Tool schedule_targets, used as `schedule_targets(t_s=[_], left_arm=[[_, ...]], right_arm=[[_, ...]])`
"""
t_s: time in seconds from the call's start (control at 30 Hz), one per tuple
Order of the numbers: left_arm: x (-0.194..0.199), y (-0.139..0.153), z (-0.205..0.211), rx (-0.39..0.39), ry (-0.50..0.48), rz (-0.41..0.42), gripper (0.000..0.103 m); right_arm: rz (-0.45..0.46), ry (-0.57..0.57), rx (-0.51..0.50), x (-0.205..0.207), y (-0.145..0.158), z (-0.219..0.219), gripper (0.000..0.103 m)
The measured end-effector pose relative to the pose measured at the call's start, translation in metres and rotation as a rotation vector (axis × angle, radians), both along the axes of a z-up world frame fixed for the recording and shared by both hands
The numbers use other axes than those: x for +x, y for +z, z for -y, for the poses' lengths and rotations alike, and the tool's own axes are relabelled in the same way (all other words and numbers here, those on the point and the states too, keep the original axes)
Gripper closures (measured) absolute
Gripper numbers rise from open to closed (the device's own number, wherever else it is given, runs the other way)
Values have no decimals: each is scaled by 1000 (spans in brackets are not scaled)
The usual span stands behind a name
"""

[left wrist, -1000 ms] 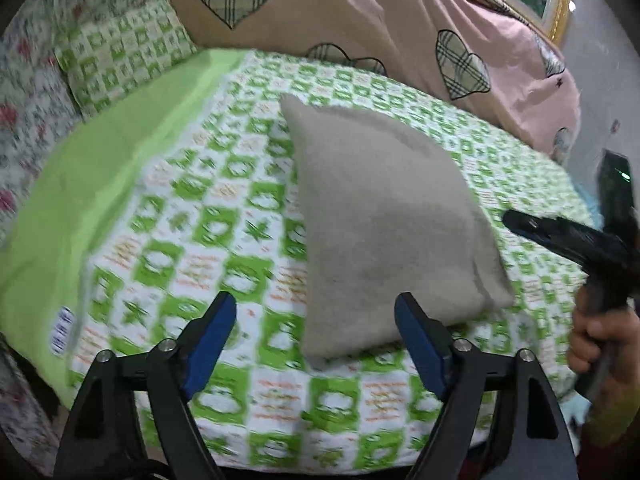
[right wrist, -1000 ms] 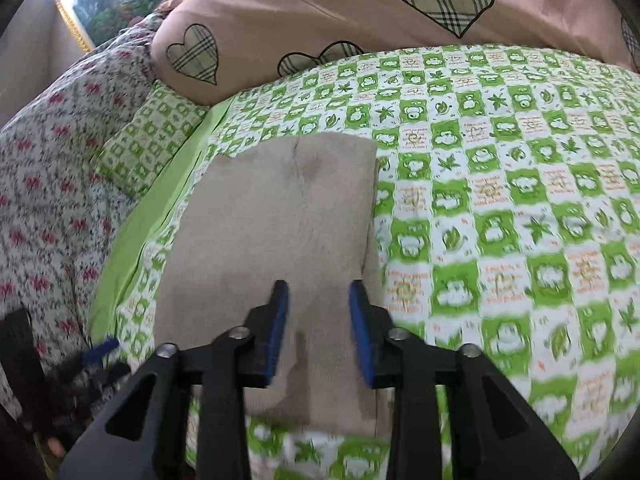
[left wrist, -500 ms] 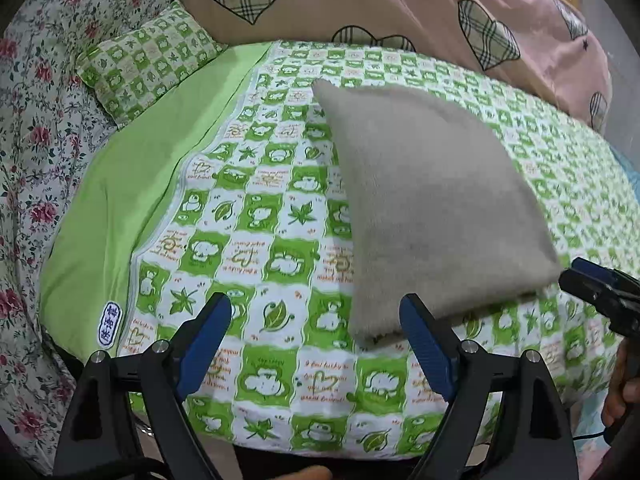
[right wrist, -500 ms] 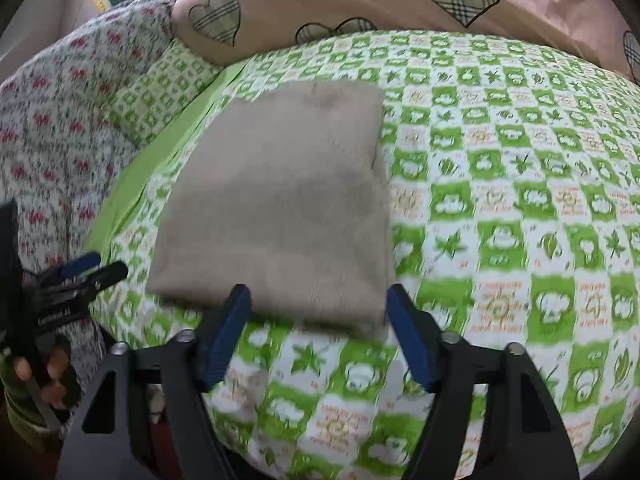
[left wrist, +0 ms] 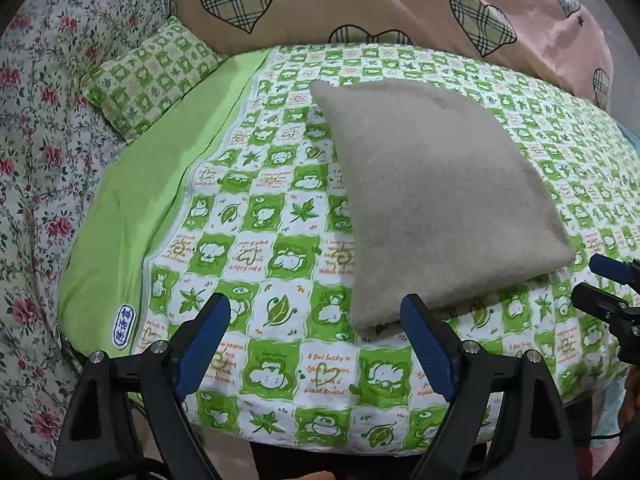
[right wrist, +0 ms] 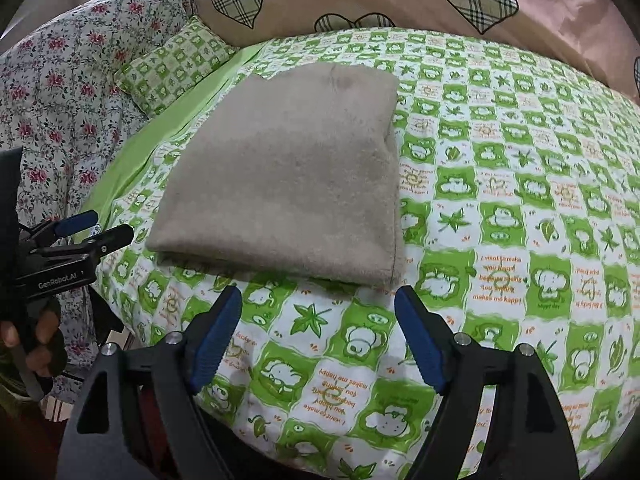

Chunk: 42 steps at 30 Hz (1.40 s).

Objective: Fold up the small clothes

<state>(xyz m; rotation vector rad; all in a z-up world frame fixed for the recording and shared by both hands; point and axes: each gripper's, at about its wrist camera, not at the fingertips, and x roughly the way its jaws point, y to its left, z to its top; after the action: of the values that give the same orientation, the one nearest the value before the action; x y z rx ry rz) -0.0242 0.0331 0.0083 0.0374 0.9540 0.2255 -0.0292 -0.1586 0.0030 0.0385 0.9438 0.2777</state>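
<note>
Okay, on my far left a floral quilt (left wrist: 36,152) is bunched along the edge of the bed, with a small green checked pillow (left wrist: 148,80) tucked against it and a plain green strip of sheet (left wrist: 152,184) beside that. My left gripper (left wrist: 316,328) hangs wide open over the green and white checked bedsheet (left wrist: 272,240), holding nothing, its right pad just short of the near corner of the folded grey cloth (left wrist: 432,200). That cloth lies flat on the sheet, in front of the pink heart-print duvet (left wrist: 360,0). My right gripper (right wrist: 318,322) has just been opening; its jaws stand wide and empty, with the cloth's near edge just beyond the pads, not between them.
</note>
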Motion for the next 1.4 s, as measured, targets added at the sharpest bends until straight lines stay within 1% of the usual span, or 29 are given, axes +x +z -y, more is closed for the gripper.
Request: schedule_targets(t_s=[0.07,0.37,0.47,0.63,1.23,1.4], left_arm=[[3,2,1,-13,-4,3,16],[14,6,2,-22,-16,12,15],[21,7,1,-34,-18,12,15],[33,8,2,-32,-23,15,15],[60,11,-6,-109,-36,18,15],[71,7,-7,-105,-32,6,15]], right_arm=[[9,7,-6,2,3,-3,24],[32,65,-15,23,14,-17,22],[32,64,-9,31,15,-20,21],[15,45,9,45,15,-20,20],[-10,13,22,81,19,-17,19],[-20,4,25,91,18,-16,19]])
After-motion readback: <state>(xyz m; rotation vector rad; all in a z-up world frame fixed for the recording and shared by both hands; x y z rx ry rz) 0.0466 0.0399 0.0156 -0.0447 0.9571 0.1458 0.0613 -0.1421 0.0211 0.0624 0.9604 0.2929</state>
